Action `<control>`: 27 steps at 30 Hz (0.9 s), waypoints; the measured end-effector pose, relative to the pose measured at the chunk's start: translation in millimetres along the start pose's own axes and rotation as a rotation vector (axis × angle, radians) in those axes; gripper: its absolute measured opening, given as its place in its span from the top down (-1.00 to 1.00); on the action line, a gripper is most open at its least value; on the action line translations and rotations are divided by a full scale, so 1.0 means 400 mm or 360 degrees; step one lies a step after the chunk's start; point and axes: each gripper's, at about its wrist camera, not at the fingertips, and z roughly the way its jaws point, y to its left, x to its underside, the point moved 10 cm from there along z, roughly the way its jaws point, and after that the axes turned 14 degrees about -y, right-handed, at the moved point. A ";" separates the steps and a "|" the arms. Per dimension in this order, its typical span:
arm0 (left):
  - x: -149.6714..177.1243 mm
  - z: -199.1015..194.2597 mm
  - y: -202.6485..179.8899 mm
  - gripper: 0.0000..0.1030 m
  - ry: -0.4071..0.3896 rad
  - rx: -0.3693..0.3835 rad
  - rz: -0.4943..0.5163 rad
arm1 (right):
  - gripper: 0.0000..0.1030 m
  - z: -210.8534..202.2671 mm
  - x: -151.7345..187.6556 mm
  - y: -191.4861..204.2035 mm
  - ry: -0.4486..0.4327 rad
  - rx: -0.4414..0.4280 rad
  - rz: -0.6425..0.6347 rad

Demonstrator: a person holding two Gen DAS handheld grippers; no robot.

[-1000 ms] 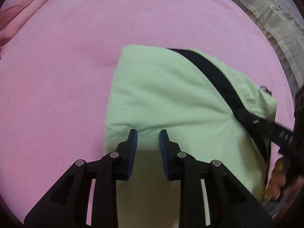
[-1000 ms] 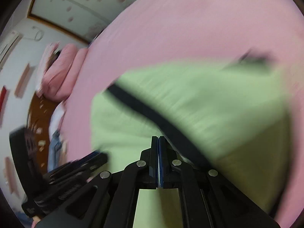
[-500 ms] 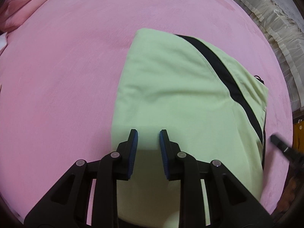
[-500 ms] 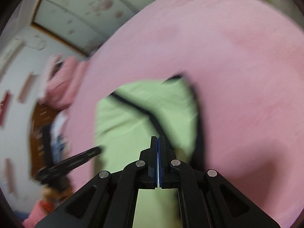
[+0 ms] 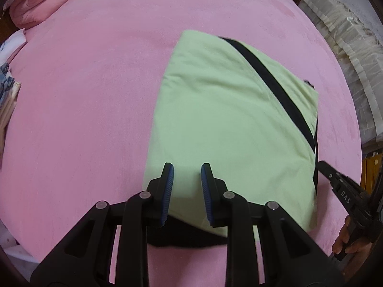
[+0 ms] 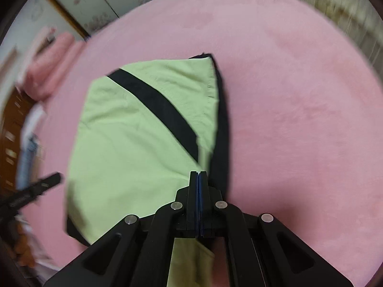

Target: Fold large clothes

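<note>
The green garment (image 5: pixel 229 119) is lying folded on the pink bed (image 5: pixel 83 95), near its right edge. The left gripper (image 5: pixel 186 174) is hanging over it with jaws apart, holding nothing. The right gripper (image 6: pixel 198 179) is pressed together, empty. If a gripper is bumping or dragging the cloth, the fold could be slipping open.

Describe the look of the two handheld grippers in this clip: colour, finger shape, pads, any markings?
Both are matte black plastic. The left gripper has two angular fingers with cut-out linkage arms, silver pivot pins and ribbed blue pads on the inner faces. The right gripper is the same build, a thin blue line showing between its fingers. From the left wrist view its finger carries pale lettering reading "DAS". No cables or sleeves show.
</note>
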 end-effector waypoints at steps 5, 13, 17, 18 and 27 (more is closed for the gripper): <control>0.068 -0.063 -0.018 0.59 0.0064 0.0007 0.0025 | 1.00 -0.037 0.058 0.066 0.0110 0.0011 0.0148; 0.146 -0.111 -0.034 0.01 0.0302 -0.0026 0.0062 | 0.19 -0.108 0.154 0.123 0.0262 0.0075 0.0223; 0.142 -0.144 -0.063 -0.28 0.0270 0.0002 0.0138 | -0.28 -0.133 0.187 0.168 0.0308 0.0092 0.0187; 0.140 -0.148 -0.068 -0.29 0.0268 0.0002 0.0160 | -0.38 -0.164 0.183 0.170 0.0305 0.0092 0.0164; 0.080 -0.241 -0.119 -0.40 0.0201 0.0066 0.0286 | -0.69 -0.402 0.125 0.138 0.0250 0.0077 -0.0017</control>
